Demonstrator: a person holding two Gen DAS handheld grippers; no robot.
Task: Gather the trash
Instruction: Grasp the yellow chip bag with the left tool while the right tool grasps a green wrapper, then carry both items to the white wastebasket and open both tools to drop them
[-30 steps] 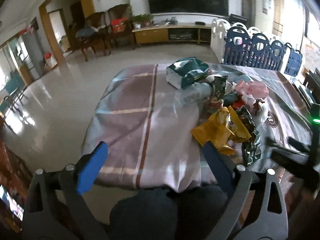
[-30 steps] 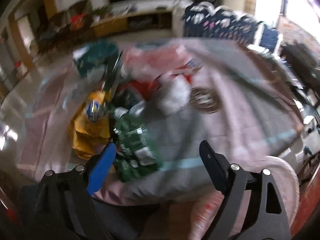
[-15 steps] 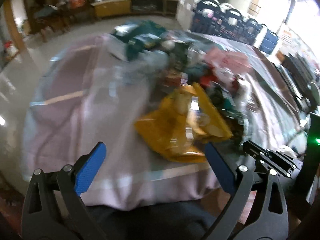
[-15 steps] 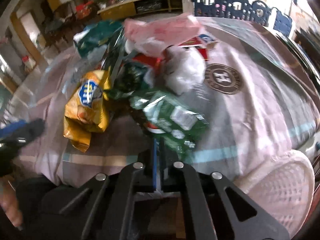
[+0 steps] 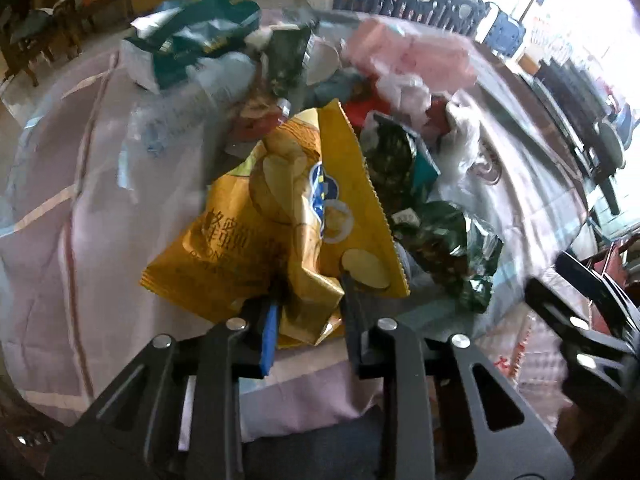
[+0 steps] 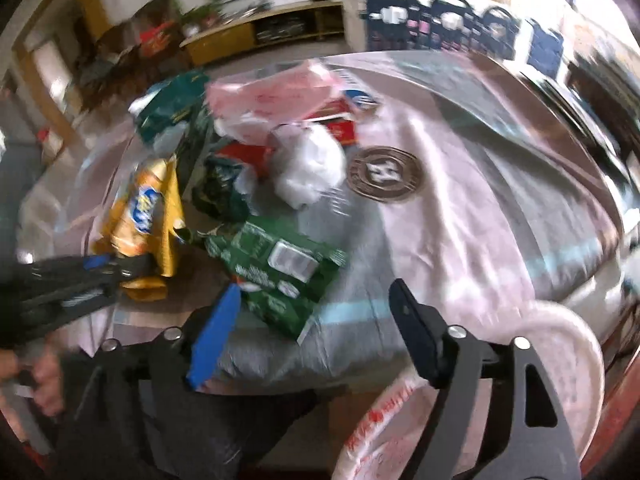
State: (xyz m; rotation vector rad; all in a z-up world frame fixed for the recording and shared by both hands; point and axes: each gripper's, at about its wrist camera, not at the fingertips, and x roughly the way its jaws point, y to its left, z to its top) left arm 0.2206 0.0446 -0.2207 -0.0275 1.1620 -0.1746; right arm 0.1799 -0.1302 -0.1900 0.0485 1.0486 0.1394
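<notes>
A heap of wrappers lies on the cloth-covered table (image 6: 480, 208). My left gripper (image 5: 310, 284) is closing, and its pads pinch the crumpled near corner of the yellow chip bag (image 5: 280, 216). The right wrist view shows the same grip from the side: the left gripper (image 6: 116, 266) holds the low end of the yellow chip bag (image 6: 144, 204). My right gripper (image 6: 316, 292) is opening, its jaws wide apart. The green snack bag (image 6: 280, 264) lies flat just ahead of them, its near edge between the fingertips, not pinched.
A pink plastic bag (image 6: 280, 96), a white plastic bag (image 6: 312, 168), a teal bag (image 5: 192, 40) and a dark green packet (image 5: 392, 152) make up the pile. A white basket (image 6: 568, 344) with a printed liner stands below the table's near right edge. A hand (image 6: 44, 376) shows at lower left.
My left gripper came down onto the yellow chip bag and went from wide open to pinching its corner. My right gripper, shut half a second ago, now stands open over the green bag.
</notes>
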